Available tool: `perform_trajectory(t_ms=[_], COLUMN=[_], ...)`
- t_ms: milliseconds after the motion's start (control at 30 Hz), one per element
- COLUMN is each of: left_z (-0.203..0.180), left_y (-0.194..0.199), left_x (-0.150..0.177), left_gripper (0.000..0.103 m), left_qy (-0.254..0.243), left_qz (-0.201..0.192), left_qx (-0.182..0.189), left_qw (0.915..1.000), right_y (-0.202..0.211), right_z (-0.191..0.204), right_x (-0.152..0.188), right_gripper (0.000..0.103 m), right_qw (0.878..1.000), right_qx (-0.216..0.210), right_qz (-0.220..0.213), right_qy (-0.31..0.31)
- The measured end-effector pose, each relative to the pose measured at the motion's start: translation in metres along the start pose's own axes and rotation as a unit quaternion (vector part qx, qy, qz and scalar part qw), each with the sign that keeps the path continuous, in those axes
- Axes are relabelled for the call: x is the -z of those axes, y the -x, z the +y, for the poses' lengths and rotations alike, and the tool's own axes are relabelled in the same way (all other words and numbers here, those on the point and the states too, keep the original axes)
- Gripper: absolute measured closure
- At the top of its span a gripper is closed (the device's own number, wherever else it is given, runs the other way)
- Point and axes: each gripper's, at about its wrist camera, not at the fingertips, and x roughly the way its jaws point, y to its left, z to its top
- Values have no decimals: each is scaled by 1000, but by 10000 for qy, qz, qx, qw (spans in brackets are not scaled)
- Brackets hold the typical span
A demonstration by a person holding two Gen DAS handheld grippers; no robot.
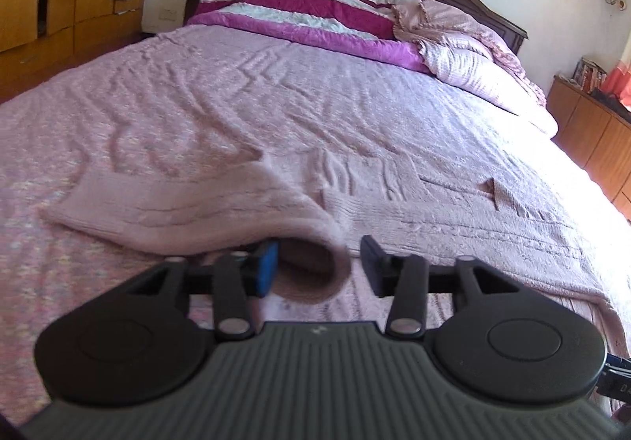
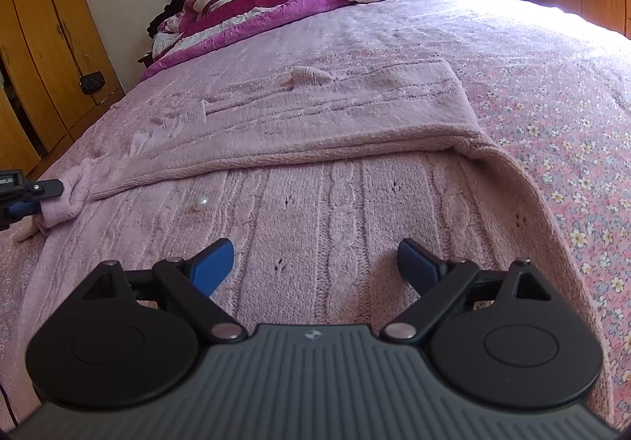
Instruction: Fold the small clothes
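Hovering over a pink knitted sweater [image 2: 335,211] lying flat on the bed [image 2: 552,93], the right gripper [image 2: 315,266] is holding its jaws spread. The left gripper [image 1: 315,262], jaws also spread, is straddling the sleeve cuff [image 1: 315,270]. Beyond, a magenta quilt [image 1: 299,18] is lying bunched.

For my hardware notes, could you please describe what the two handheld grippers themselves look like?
Both match: the left gripper and right gripper each have a grey ribbed body with a small logo, two round black discs, black linkage arms on silver pivot pins, and blue textured finger pads. No cables or sleeves show.
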Motion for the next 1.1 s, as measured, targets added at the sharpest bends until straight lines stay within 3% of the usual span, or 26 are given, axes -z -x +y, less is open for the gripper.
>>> perform_trajectory(t_ms=[167,400,533,667,800,833,900,933,1100], left_z=[23,63,86,114,119,118,112,109,92], left_y=[15,4,-16,-36,-41,-43,-45,-46,-32], left_x=[-10,-18,-24,-24,-28,-29,-31,-31,-31], left_gripper=[37,37,37,37,37,40,65,91,94], left_qy=[336,1052,1420,2188,2279,2235,1989,1854,1753], left_qz=[-174,-82,219,539,404,403,420,444,156], left_qx=[-304,-1104,-1569,-1394,-1181,-1145,-1191,-1185,-638], left_qw=[9988,9883,9771,9643,9656,9671,9719,9745,9823], right_y=[1,5,11,12,11,11,11,11,12], right_z=[-1,3,22,32,30,29,25,23,17], right_x=[-1,-10,-19,-18,-11,-9,-8,-7,-7], right_gripper=[9,9,9,9,9,9,9,9,9], right_qw=[10000,9996,9991,9985,9989,9990,9991,9992,9993], right_qx=[-17,-188,-399,-531,-471,-452,-419,-404,-361], right_qz=[-8,20,-138,-127,-25,-5,18,21,1], right_qy=[-61,-233,41,73,58,32,-30,-58,-123])
